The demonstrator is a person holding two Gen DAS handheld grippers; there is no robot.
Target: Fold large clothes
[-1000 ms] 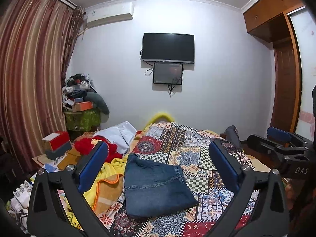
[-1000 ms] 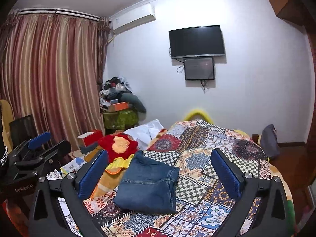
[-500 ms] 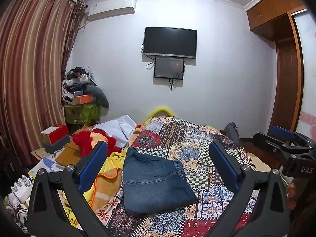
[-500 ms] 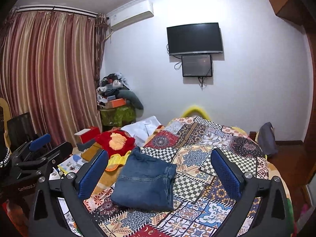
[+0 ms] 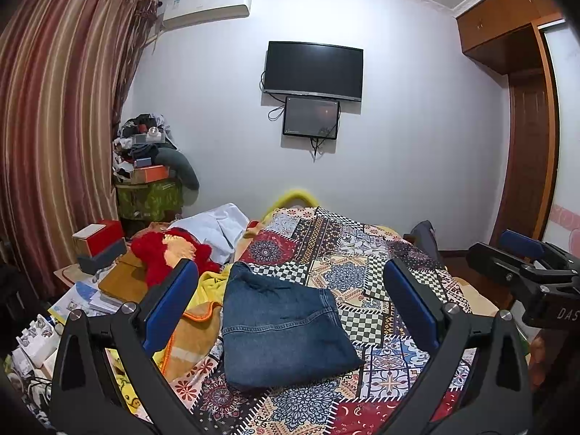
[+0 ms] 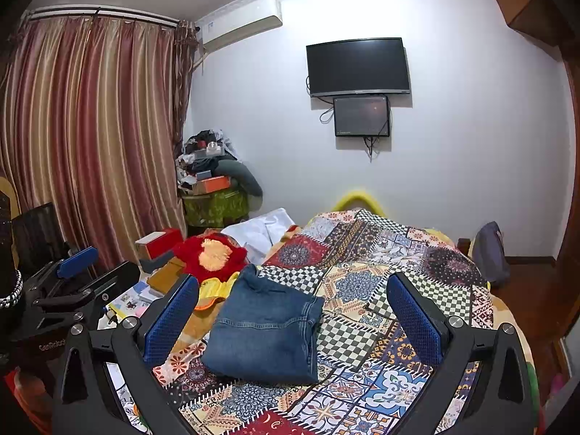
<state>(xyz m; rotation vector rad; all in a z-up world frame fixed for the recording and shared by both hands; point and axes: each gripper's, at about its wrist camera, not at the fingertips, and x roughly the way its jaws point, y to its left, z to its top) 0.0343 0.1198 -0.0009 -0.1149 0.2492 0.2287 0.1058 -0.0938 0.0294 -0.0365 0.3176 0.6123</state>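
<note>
Folded jeans (image 5: 282, 330) (image 6: 264, 330), lower centre, lying on patchwork bed (image 5: 362, 272) (image 6: 366, 282). Left gripper (image 5: 290, 308) and right gripper (image 6: 291, 317): fingers spread wide, empty, above the bed.

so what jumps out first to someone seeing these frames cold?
The folded blue jeans in the middle of the bed, lying on a busy patchwork bedspread. Both the left gripper and the right gripper hang open above them, touching nothing. Behind, a dark TV is mounted on the white wall, and a red plush toy sits in the clutter beside the bed on the curtain side.
</note>
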